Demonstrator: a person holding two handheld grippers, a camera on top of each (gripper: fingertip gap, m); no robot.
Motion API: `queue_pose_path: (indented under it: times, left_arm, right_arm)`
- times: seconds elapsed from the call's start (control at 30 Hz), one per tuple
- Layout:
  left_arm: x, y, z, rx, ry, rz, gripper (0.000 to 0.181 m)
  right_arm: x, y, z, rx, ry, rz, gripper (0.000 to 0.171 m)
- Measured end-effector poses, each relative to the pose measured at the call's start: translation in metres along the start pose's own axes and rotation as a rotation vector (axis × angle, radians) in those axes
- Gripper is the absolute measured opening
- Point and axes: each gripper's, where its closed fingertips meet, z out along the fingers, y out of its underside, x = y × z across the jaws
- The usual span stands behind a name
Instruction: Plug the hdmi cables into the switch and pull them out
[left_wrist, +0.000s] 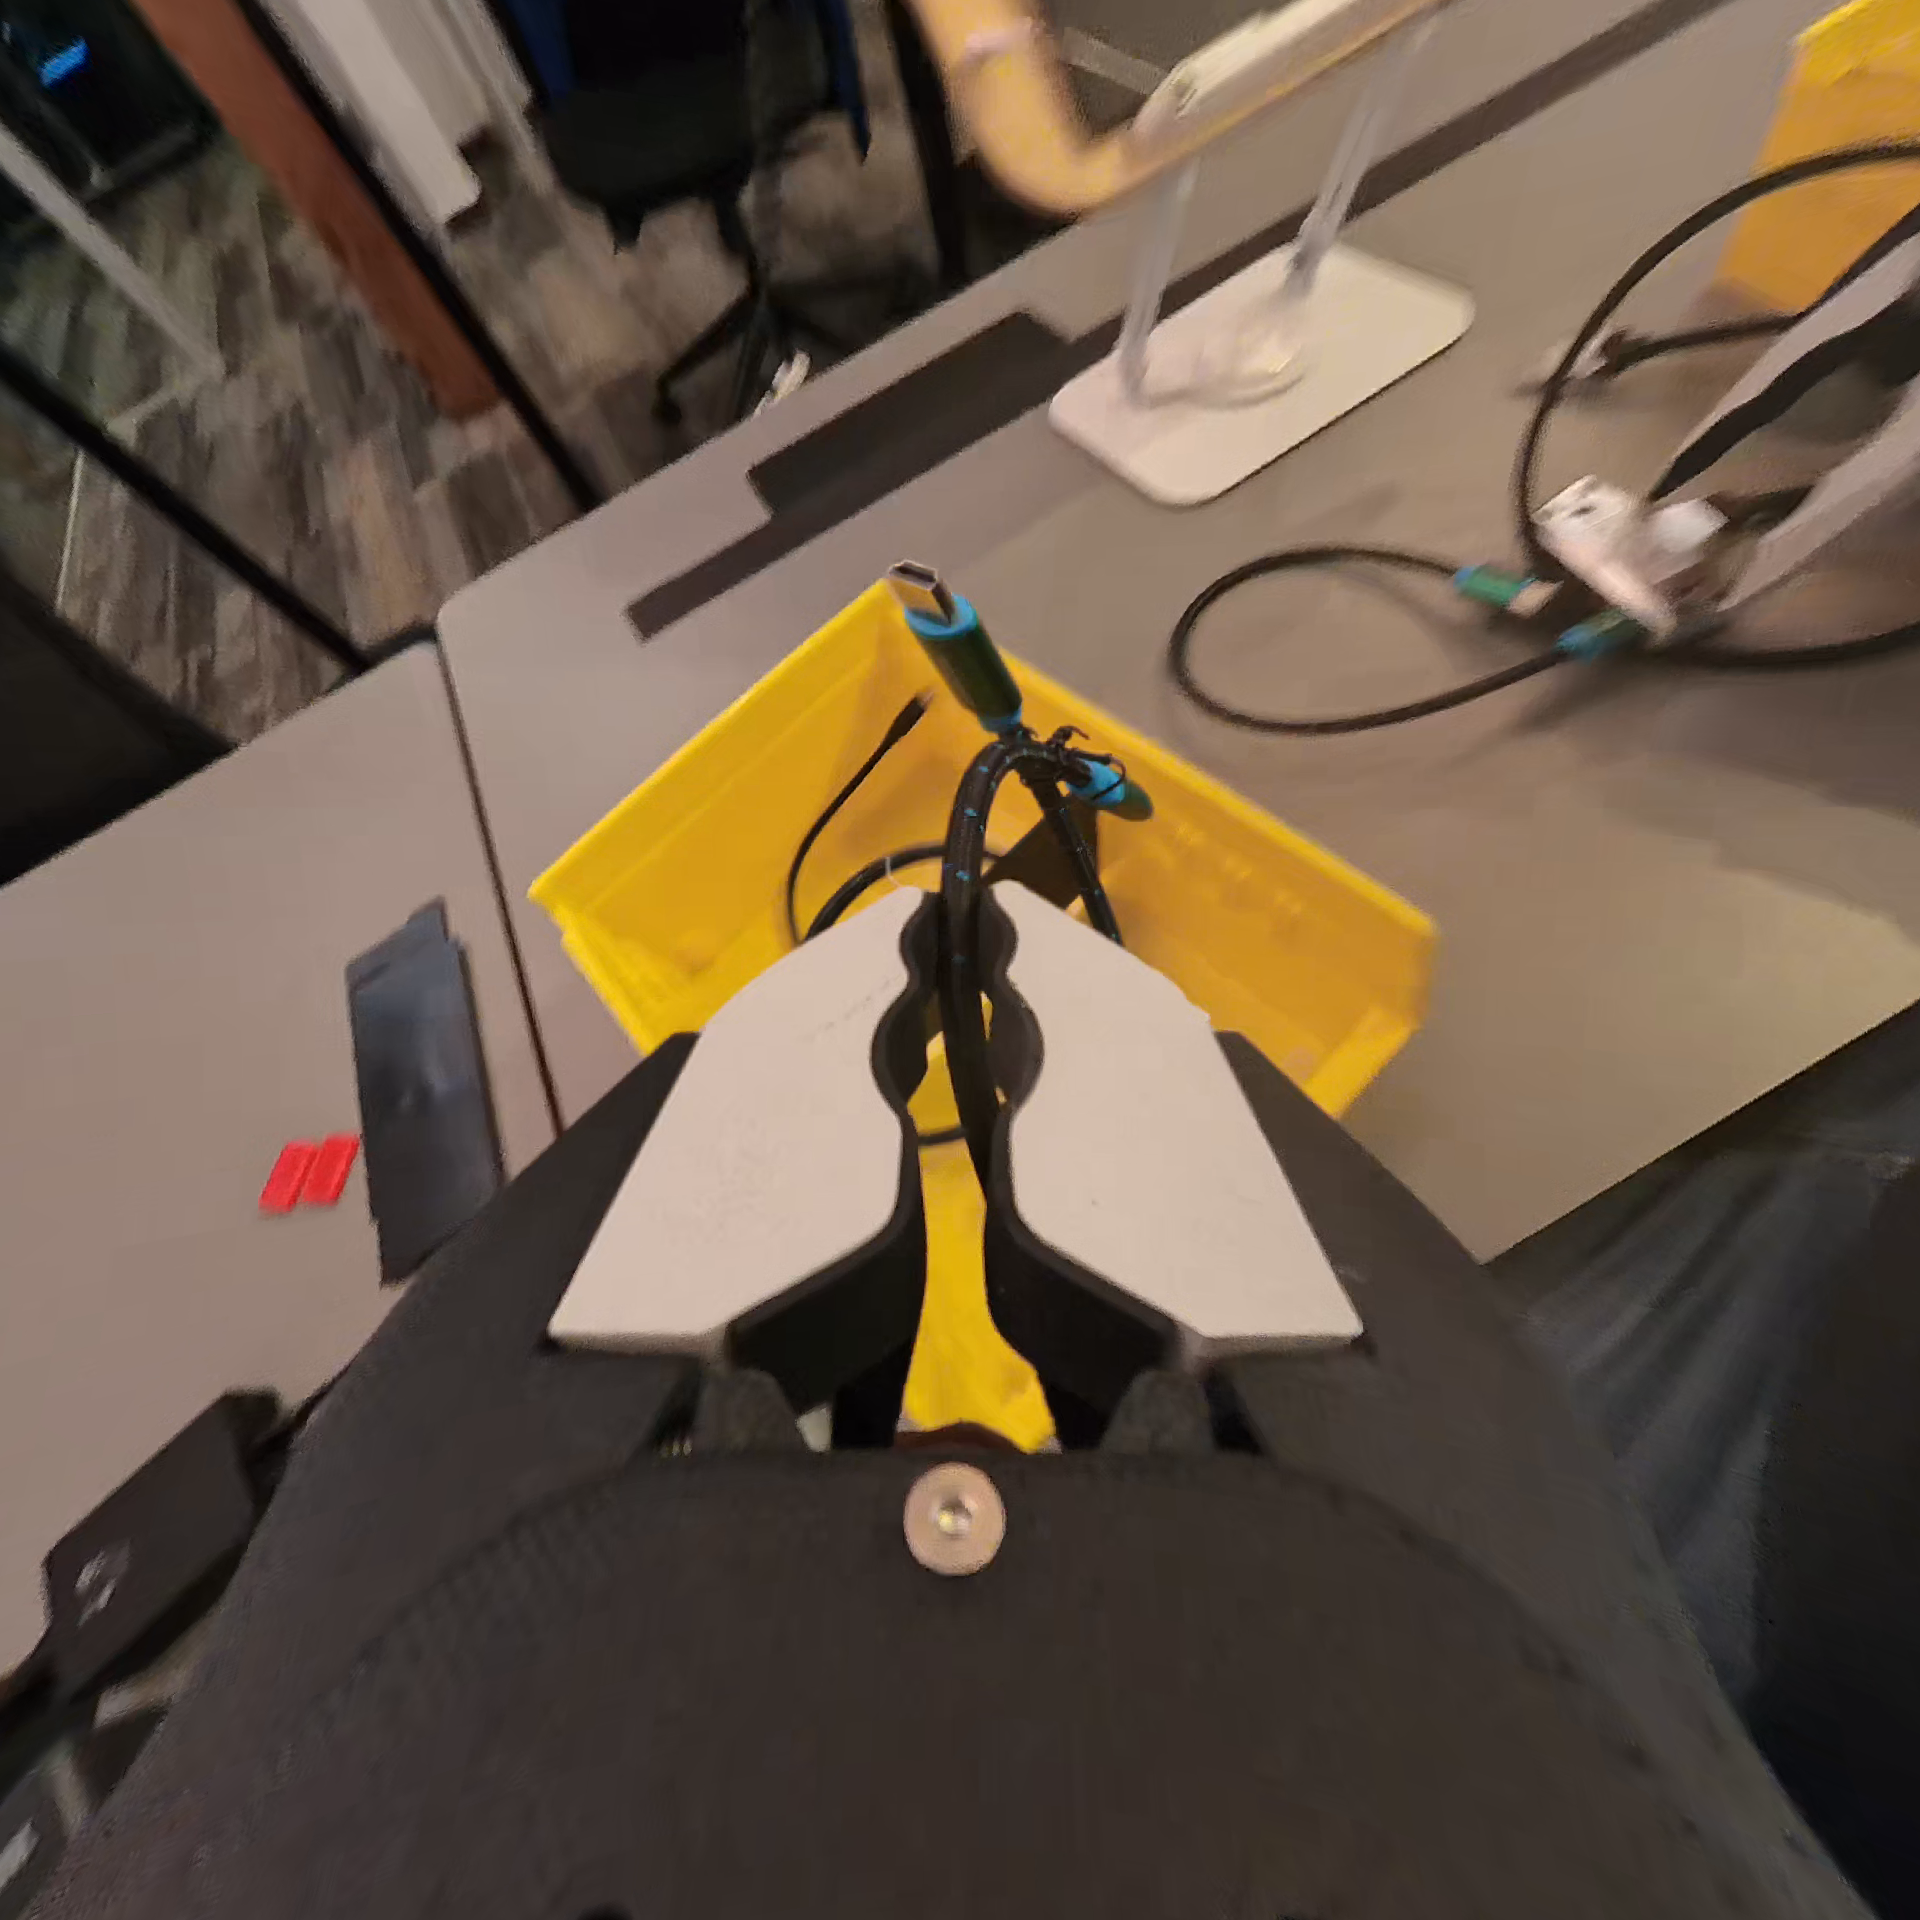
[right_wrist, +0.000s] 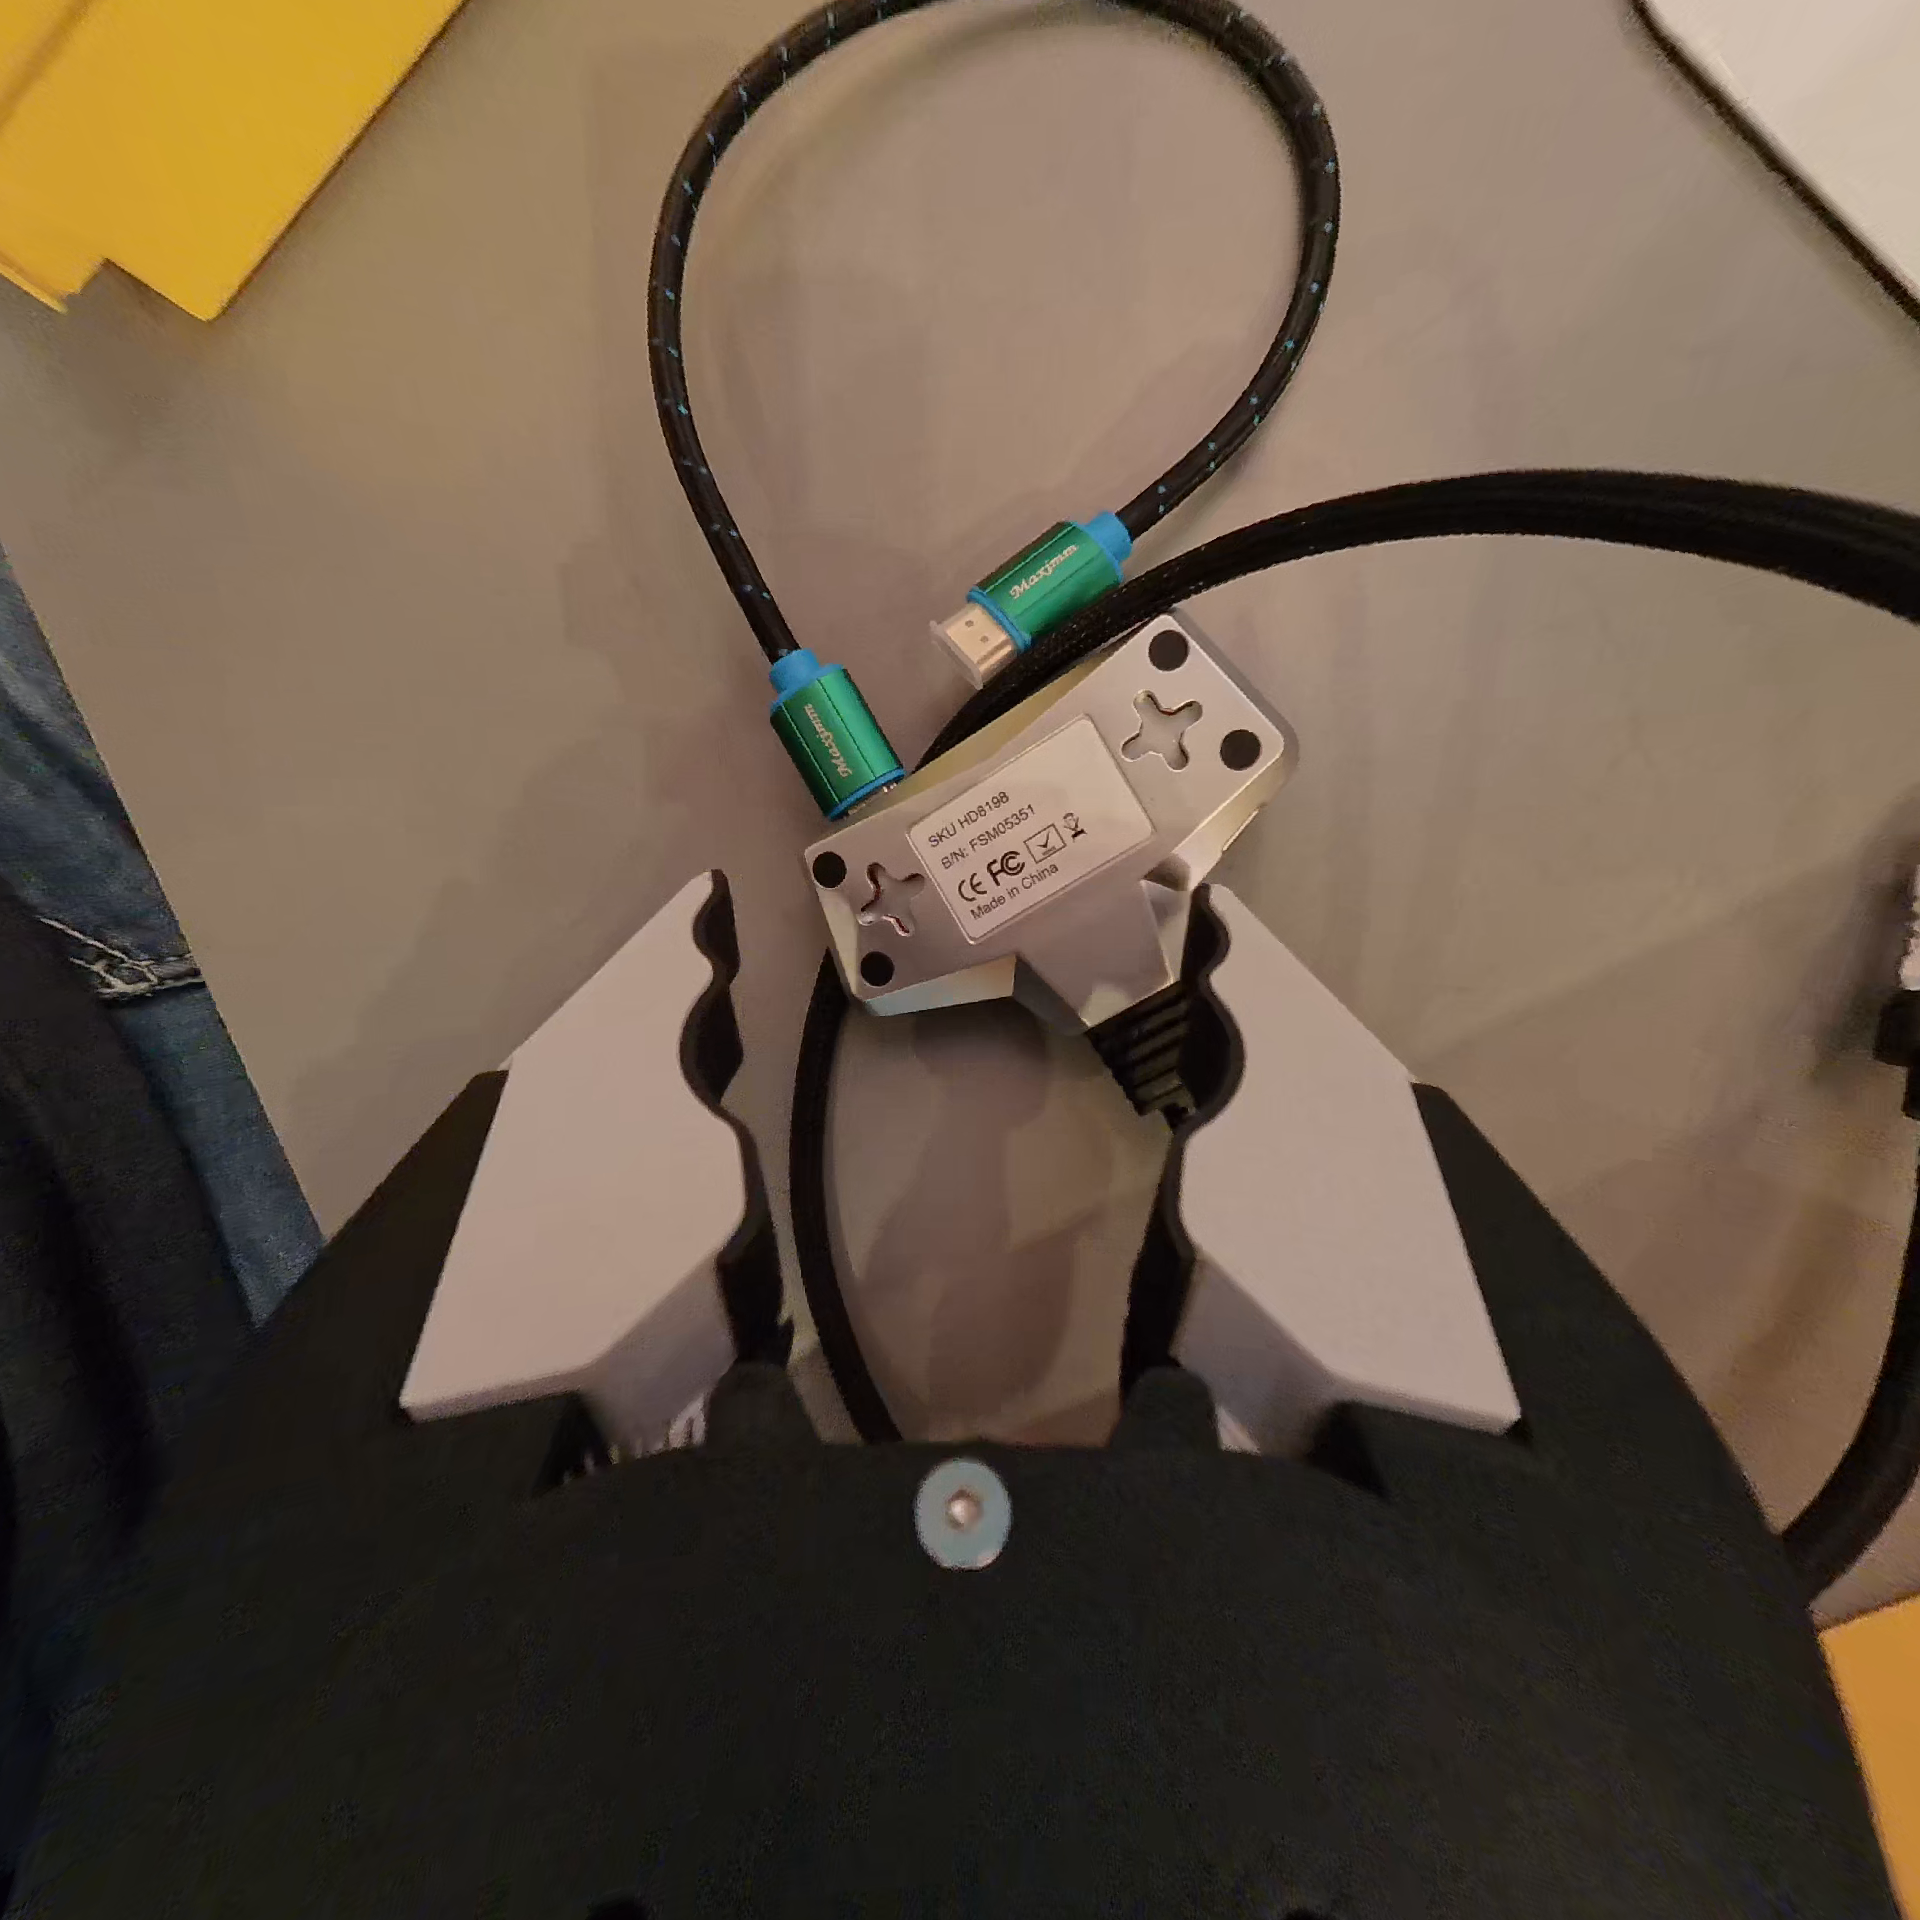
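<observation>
1. My left hand-held gripper (left_wrist: 958, 914) is clenched on a black braided cable with blue flecks (left_wrist: 961, 997), pinched between its grey fingers (left_wrist: 790, 1122)
2. That cable rises out of the grip, and its green metal plug with blue collars (left_wrist: 961, 660) points up and away, bare metal tip free in the air
3. Just beyond the fingers sits a yellow plastic bin (left_wrist: 1247, 914) on the grey bench (left_wrist: 1558, 935); more black cable and a second blue-collared plug lie inside it
4. My right hand-held gripper (right_wrist: 961, 904) is released, fingers wide apart, held over the bench
5. The silver metal HDMI switch (right_wrist: 1039, 821) lies label side up just ahead of the right fingertips, its black ribbed strain relief (right_wrist: 1148, 1060) against the inner edge of the right-hand finger
6. One green plug (right_wrist: 836, 743) is seated in the switch's far edge
7. The same looped cable's other green plug (right_wrist: 1044, 587) rests unplugged beside the switch, gold tip exposed
8. A thicker black sleeved cable (right_wrist: 1558, 499) runs off to the right
9. From the left view, a white flat-based stand (left_wrist: 1262, 374) sits farther back on the bench
</observation>
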Motion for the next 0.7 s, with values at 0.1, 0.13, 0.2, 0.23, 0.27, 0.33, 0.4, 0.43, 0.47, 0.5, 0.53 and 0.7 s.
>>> queue_pose_path:
  times: [0.1, 0.13, 0.2, 0.23, 0.27, 0.33, 0.4, 0.43, 0.47, 0.5, 0.53, 0.7]
  left_arm:
    - [0.032, -0.027, 0.007, 0.067, 0.071, 0.046, 0.006]
    - [0.044, -0.032, 0.013, 0.069, 0.106, 0.066, 0.006]
    - [0.065, -0.042, 0.025, 0.080, 0.164, 0.095, 0.006]
    - [0.074, -0.046, 0.032, 0.088, 0.197, 0.100, 0.006]
    - [0.084, -0.049, 0.039, 0.094, 0.232, 0.104, 0.006]
    - [0.100, -0.056, 0.051, 0.115, 0.287, 0.107, 0.006]
    - [0.114, -0.063, 0.061, 0.140, 0.337, 0.099, 0.006]
    - [0.120, -0.066, 0.065, 0.156, 0.358, 0.088, 0.006]
    - [0.125, -0.070, 0.069, 0.173, 0.377, 0.069, 0.006]
    - [0.129, -0.073, 0.073, 0.192, 0.398, 0.047, 0.006]
    - [0.133, -0.076, 0.075, 0.215, 0.414, 0.023, 0.006]
    - [0.152, -0.087, 0.084, 0.302, 0.509, -0.075, 0.006]
  right_arm:
    - [-0.001, -0.004, -0.009, 0.020, 0.013, -0.011, 0.085]
    - [-0.002, -0.005, -0.013, 0.023, 0.023, -0.021, 0.084]
    - [-0.004, -0.009, -0.021, 0.042, 0.046, -0.050, 0.080]
    - [-0.007, -0.013, -0.025, 0.061, 0.047, -0.062, 0.078]
    - [-0.012, -0.018, -0.030, 0.088, 0.041, -0.078, 0.077]
    - [-0.030, -0.033, -0.039, 0.162, -0.004, -0.123, 0.073]
    - [-0.053, -0.048, -0.048, 0.245, -0.090, -0.152, 0.072]
    - [-0.066, -0.056, -0.052, 0.286, -0.141, -0.159, 0.072]
    - [-0.078, -0.063, -0.056, 0.326, -0.188, -0.167, 0.071]
    - [-0.089, -0.069, -0.059, 0.358, -0.229, -0.171, 0.070]
    - [-0.098, -0.073, -0.060, 0.377, -0.266, -0.170, 0.070]
    - [-0.110, -0.092, -0.060, 0.488, -0.305, -0.109, 0.067]
